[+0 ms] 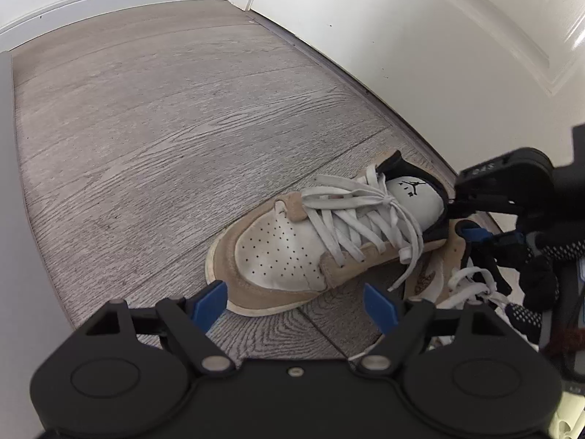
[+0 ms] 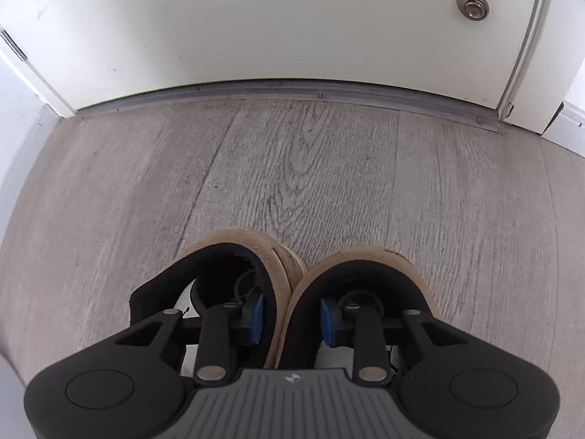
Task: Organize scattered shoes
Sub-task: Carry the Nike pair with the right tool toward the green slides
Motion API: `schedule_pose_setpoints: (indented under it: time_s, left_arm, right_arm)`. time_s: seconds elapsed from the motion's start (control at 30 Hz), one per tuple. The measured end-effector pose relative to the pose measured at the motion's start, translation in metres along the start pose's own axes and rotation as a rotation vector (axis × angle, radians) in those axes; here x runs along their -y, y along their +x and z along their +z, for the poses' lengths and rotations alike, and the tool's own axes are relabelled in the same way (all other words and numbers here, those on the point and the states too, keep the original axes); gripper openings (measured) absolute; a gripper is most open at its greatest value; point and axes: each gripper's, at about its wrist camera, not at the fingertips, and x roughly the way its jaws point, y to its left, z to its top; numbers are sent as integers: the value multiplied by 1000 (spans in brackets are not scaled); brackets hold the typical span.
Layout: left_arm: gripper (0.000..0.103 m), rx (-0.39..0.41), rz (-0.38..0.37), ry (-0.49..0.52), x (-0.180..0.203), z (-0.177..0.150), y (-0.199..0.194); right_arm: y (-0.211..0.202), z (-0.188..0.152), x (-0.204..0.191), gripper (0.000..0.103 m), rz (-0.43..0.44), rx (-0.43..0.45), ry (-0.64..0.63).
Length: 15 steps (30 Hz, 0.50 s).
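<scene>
- Left wrist view: the left gripper (image 1: 296,307) hovers with its jaws wide apart and nothing between them, its blue pads (image 1: 210,305) just above the toe of a tan and white sneaker (image 1: 292,252).
- That sneaker lies on the grey wood-look floor (image 1: 146,146), toe toward the camera, white laces (image 1: 351,219) loose across the tongue and a black collar at the heel.
- A second sneaker (image 1: 435,274) of the same colours sits just beside it on the right, mostly hidden; only part of its side and laces show.
- At the right edge, the right gripper (image 1: 471,219) reaches down at the heels of the pair, held by a hand (image 1: 541,278) in a dark dotted glove.
- A white door (image 1: 420,36) and white baseboard (image 1: 109,3) border the floor beyond the shoes.
- Right wrist view: the two sneakers stand side by side, heels toward the door (image 2: 274,29), their inner collars touching.
- The right gripper (image 2: 291,316) has one finger inside each shoe opening, with the two adjoining collar walls between the blue pads (image 2: 256,316).
- Its jaws stand narrowed around those walls and seem to pinch them together, though contact on the far pad is hard to confirm from this angle.
- Left shoe (image 2: 234,285) and right shoe (image 2: 369,285) both rest on the floor (image 2: 329,168), short of the metal threshold (image 2: 292,89).
- A round metal fitting (image 2: 472,4) sits on the door's upper right.
</scene>
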Motion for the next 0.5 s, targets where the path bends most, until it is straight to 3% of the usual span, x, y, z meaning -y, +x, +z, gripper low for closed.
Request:
schedule_pose_setpoints:
  time_s: [0.3,0.5]
  left_arm:
    - [82,16,8,52,9,-1,-3]
    - [82,28,20,127,24,-10,-8]
  right_arm:
    - [-89,-44,64,34,108,332,87]
    - [-145,-67,98,35,51,558,76]
